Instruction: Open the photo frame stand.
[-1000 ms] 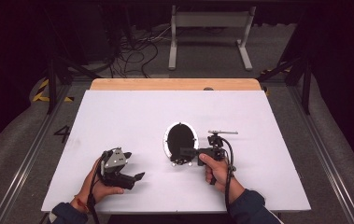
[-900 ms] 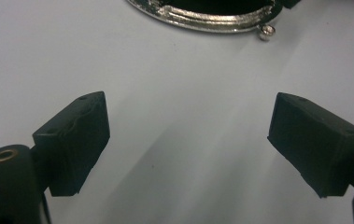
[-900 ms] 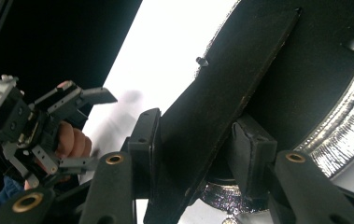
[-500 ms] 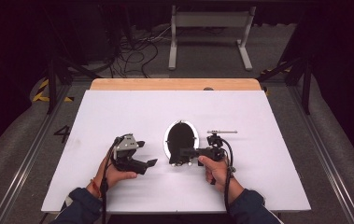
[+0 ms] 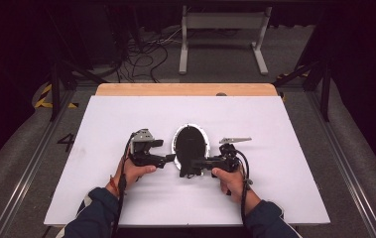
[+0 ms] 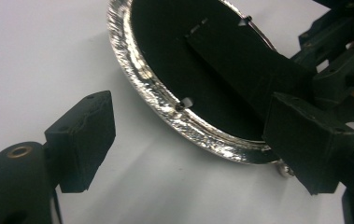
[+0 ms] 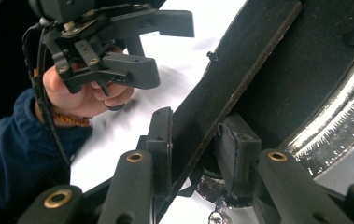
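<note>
A: Fingers [image 7: 234, 154] of the right gripper [image 7: 195, 149] have just been closing, and their pads now clamp the black stand flap [image 7: 230, 88] on the back of the oval frame [image 5: 191, 145]; that flap sits squarely between them.

B: And the left gripper [image 6: 184, 144]?

A: Its jaws stand wide apart, having narrowed slightly, with nothing between them but white table [image 5: 284, 129]. One fingertip sits just beside the frame's silver rim [image 6: 165, 105], the other clear of it.

B: Where is the frame itself?

A: Near the table's middle, back side up, between the two grippers in the high view.

B: Anything hard to read?

A: Its front is hidden. The left gripper view cuts off its far edge, yet shows small retaining clips [image 6: 184, 103] that the high view is too coarse to show. The right gripper view shows the person's hand [image 7: 79, 95] and blue sleeve [image 7: 11, 154]. A "4" [image 5: 67, 142] is marked on the floor left of the table.
</note>
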`<action>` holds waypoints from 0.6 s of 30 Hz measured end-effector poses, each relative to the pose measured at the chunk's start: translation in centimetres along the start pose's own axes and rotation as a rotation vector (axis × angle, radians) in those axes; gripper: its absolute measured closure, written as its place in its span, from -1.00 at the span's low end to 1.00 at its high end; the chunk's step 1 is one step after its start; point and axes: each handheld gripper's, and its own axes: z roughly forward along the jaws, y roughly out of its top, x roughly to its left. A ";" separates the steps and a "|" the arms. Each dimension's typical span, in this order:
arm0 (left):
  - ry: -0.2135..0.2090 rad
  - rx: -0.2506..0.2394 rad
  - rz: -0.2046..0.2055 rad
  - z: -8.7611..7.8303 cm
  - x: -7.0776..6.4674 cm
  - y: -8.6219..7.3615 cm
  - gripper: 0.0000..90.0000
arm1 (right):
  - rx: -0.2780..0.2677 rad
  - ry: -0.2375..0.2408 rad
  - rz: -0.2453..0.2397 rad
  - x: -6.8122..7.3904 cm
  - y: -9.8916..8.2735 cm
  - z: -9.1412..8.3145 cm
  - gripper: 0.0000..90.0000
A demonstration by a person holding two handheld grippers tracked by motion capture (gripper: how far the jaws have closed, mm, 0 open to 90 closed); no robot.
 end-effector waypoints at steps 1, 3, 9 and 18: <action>-0.011 0.006 -0.021 0.2 -0.2 0.0 -0.61 | 0.001 -0.001 -0.015 0.1 0.0 0.0 0.52; -0.023 0.010 -0.016 0.4 -0.1 0.0 -0.61 | 0.006 -0.004 -0.047 0.4 0.1 0.0 0.53; -0.105 0.008 -0.064 1.2 0.0 0.2 -0.65 | 0.017 -0.023 -0.128 1.1 0.2 0.0 0.53; -0.097 -0.003 -0.140 1.9 1.3 0.3 -0.69 | 0.017 -0.011 -0.168 1.2 0.2 -0.1 0.53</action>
